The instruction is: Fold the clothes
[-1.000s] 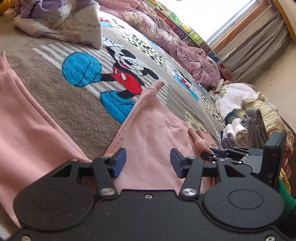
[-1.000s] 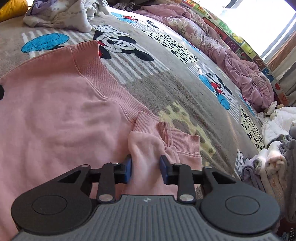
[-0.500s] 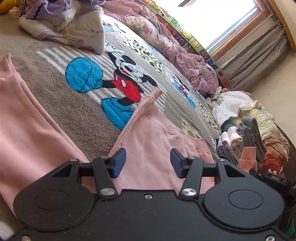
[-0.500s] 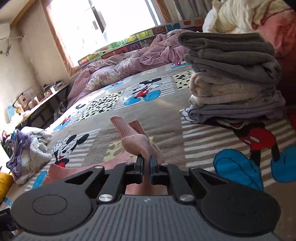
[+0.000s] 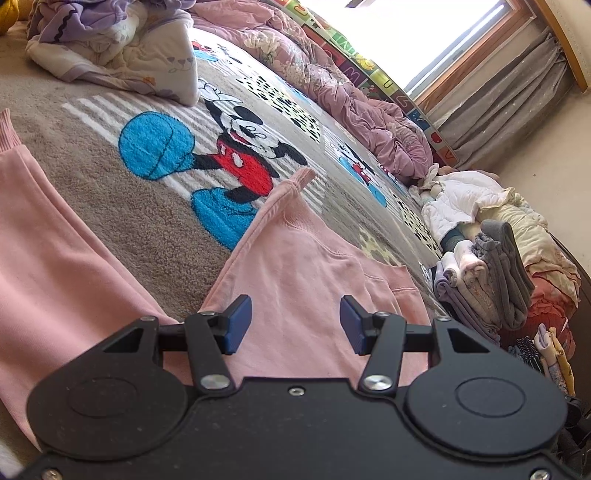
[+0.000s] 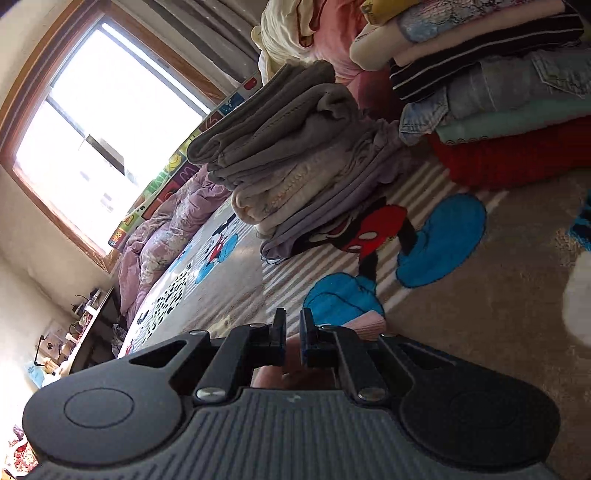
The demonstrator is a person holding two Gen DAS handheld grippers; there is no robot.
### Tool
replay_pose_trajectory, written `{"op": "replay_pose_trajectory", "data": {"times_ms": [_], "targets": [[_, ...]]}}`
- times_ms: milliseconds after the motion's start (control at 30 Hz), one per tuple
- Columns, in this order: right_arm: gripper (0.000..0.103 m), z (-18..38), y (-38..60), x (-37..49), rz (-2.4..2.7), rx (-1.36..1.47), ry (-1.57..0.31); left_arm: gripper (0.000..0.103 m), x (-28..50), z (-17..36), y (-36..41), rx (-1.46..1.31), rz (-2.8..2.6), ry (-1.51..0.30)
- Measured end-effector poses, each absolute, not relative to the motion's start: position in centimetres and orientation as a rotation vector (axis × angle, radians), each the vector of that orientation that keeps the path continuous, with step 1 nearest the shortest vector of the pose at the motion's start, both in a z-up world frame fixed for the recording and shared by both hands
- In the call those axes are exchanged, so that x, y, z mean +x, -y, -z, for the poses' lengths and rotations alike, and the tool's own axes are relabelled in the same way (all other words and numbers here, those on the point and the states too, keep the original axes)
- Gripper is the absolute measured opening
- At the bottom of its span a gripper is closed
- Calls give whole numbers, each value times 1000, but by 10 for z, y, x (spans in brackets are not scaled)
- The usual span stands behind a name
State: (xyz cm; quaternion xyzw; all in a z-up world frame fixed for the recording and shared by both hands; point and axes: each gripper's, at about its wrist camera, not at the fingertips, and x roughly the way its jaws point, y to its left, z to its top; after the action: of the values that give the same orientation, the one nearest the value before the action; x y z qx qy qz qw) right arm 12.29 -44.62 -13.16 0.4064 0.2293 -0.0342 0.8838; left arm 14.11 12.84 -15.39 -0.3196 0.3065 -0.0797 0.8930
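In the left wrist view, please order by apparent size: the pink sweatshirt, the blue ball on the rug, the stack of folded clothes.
1. pink sweatshirt, nearest the camera.
2. and 3. blue ball and stack of folded clothes look alike; no ranking.

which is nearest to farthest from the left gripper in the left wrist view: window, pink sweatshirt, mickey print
1. pink sweatshirt, right under the left gripper
2. mickey print, ahead on the rug, slightly left
3. window, far end, upper right

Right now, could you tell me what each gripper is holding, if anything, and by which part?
The right gripper is shut on the pink sweatshirt, pinching its sleeve near the ribbed cuff. The left gripper is open above the sweatshirt, holding nothing.
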Motion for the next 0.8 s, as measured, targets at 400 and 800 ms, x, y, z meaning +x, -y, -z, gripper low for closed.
{"op": "replay_pose_trajectory", "data": {"times_ms": [400,800], "targets": [[67,176,453,156,154,1122,-585,52,139,149,-117,-618,207,-624],[19,116,435,194,75,447,-512,52,144,150,-111,-601,240,-633]]}}
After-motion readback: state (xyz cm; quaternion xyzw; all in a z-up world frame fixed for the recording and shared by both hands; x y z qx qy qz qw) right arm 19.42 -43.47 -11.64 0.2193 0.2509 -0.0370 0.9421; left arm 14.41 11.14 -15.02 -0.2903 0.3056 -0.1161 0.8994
